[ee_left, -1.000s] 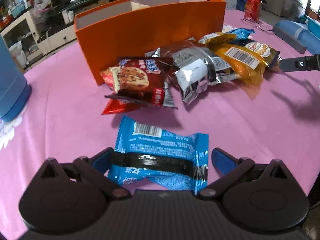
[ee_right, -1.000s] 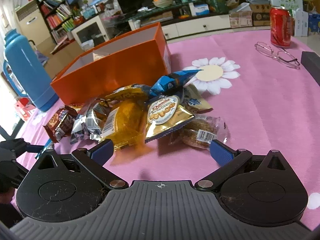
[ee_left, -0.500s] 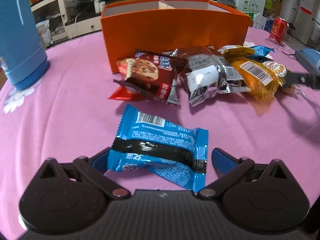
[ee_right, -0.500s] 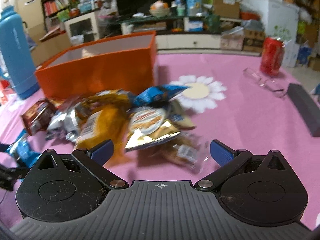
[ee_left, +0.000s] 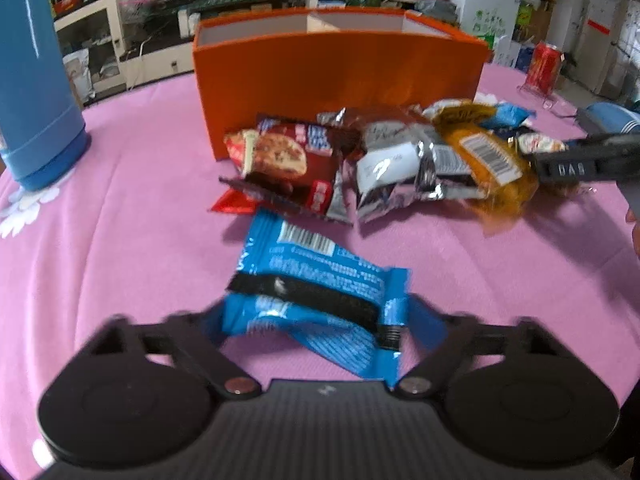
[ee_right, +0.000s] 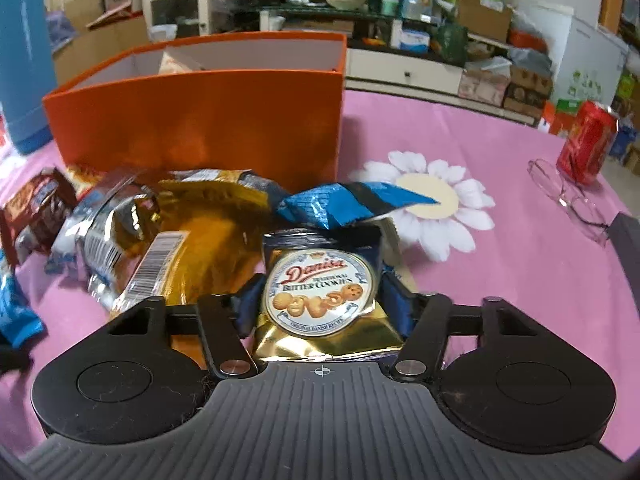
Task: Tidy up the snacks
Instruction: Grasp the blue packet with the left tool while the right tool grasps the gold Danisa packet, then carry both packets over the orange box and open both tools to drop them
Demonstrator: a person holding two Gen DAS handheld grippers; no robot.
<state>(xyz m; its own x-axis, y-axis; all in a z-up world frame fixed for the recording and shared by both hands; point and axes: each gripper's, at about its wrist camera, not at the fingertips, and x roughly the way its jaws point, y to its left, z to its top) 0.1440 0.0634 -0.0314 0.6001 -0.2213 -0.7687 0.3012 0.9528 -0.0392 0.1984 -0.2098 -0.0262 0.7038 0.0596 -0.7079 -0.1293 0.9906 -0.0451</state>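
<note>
Pink flowered tablecloth (ee_right: pixel 500 280) carried everything. Left gripper (ee_left: pixel 316 320) had its fingers pinched on a blue snack packet (ee_left: pixel 320 292), right gripper (ee_right: pixel 320 300) was clamped on the Danisa cookie pouch (ee_right: pixel 320 292). Just past both sat the snack pile (ee_left: pixel 400 160), right up against the orange box (ee_left: pixel 340 72). Red can (ee_right: pixel 586 140) and glasses (ee_right: pixel 568 196) sat toward the tablecloth's right edge.
</note>
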